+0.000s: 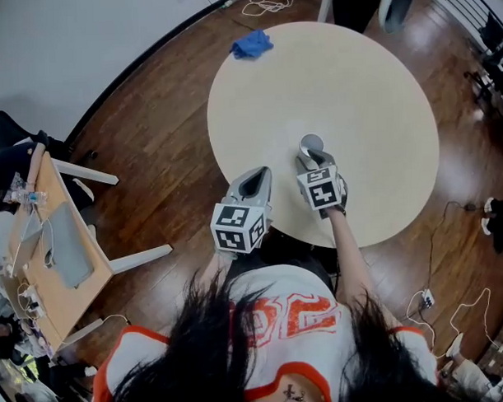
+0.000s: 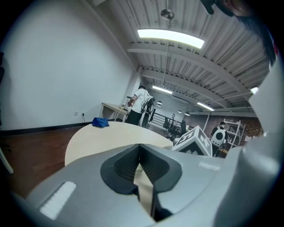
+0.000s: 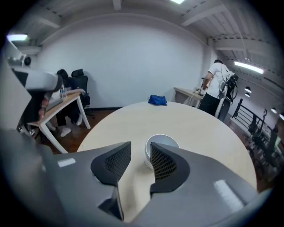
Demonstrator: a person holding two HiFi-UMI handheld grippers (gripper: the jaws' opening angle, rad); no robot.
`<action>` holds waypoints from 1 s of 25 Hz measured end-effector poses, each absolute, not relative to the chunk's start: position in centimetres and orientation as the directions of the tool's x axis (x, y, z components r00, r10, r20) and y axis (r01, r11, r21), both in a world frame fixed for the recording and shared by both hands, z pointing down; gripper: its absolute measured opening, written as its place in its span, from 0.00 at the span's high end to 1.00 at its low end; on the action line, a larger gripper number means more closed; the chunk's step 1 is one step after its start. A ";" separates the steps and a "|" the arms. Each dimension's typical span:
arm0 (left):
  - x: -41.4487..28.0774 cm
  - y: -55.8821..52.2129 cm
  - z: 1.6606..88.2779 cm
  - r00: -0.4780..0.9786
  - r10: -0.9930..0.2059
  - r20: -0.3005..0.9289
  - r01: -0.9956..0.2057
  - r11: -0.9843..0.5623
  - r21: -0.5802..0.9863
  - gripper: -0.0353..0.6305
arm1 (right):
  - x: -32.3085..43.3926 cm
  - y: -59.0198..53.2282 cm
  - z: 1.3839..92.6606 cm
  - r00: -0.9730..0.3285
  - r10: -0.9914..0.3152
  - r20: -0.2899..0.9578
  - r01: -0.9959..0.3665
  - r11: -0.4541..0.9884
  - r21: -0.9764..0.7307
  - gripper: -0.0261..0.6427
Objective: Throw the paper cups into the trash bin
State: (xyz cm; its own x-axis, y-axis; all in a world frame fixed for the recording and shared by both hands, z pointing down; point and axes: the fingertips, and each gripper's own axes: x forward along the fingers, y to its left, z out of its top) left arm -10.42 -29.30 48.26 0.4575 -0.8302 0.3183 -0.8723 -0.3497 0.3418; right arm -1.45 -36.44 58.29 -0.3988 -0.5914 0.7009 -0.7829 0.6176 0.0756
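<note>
Task barely begun. One paper cup [image 3: 162, 142] stands upright on the round table [image 1: 379, 84], not yet grasped. The right gripper [image 3: 135, 159] has its jaws apart with the cup just ahead of them, close to one jaw; contact is hard to judge. The left gripper [image 2: 140, 155] has its jaws together and empty. No trash bin shows in any view. Pickup and drop both remain.

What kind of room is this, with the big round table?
Probably an office or lab workspace: a round meeting table, a side desk with what looks like a laptop, and long strip lights under a bare ribbed ceiling.
</note>
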 end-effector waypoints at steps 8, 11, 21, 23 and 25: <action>-11.0 -30.8 48.3 0.413 -0.851 0.324 -0.891 -0.305 0.336 0.95 | -2.0 -37.5 61.3 -0.362 -0.526 0.770 -0.746 0.659 0.099 0.75; -11.3 -30.7 48.5 0.406 -0.852 0.330 -0.894 -0.295 0.336 0.95 | -1.8 -37.8 61.7 -0.342 -0.528 0.777 -0.755 0.647 0.107 0.82; -11.8 -30.3 48.6 0.404 -0.852 0.333 -0.895 -0.293 0.337 0.95 | -0.7 -37.4 60.1 -0.352 -0.571 0.742 -0.819 0.572 0.052 0.92; -11.7 -30.1 48.6 0.413 -0.848 0.331 -0.891 -0.302 0.339 0.95 | -0.5 -36.8 59.5 -0.359 -0.582 0.729 -0.831 0.555 0.033 0.92; -11.4 -29.9 48.5 0.427 -0.843 0.327 -0.886 -0.316 0.340 0.95 | -0.4 -36.0 58.8 -0.363 -0.594 0.718 -0.841 0.540 0.022 0.92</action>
State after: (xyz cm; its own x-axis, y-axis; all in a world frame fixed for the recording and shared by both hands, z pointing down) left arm -11.43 -29.90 48.49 0.4266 -0.8432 0.3271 -0.8857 -0.3162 0.3400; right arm -0.40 -35.96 58.80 -0.3626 -0.5938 0.7183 -0.8414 0.5399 0.0216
